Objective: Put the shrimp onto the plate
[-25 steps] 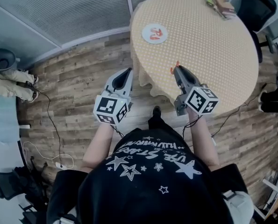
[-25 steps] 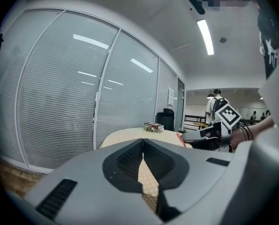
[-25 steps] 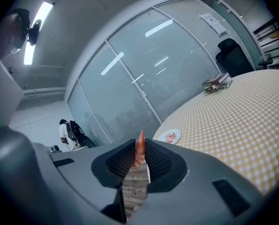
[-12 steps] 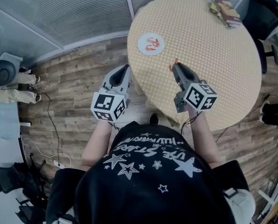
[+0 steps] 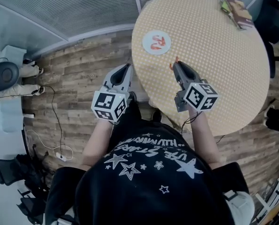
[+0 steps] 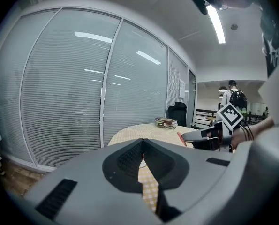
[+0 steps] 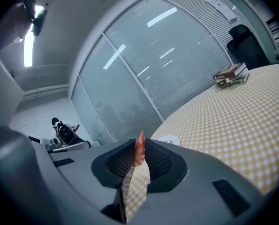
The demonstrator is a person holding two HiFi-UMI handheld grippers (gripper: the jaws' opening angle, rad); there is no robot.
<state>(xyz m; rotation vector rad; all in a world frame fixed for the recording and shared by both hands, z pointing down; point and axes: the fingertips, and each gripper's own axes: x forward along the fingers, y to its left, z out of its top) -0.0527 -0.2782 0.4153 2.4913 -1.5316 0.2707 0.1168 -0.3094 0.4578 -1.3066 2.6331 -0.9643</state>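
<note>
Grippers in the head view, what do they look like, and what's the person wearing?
Both the left gripper and right gripper are grey tapered wedges with black jaw pads. Each carries a white cube bearing black square markers. A dark cable hangs from the right one. The person wears a black short-sleeved T-shirt with white stars.

We count one left gripper (image 5: 126,66), one right gripper (image 5: 175,63), one shrimp (image 7: 139,149) clamped, one plate (image 5: 147,37), one table (image 5: 214,55), one book stack (image 5: 237,11).

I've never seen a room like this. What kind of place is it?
Probably an office meeting room: it has blind-covered glass walls, a round table with books on it, and an office chair.
</note>
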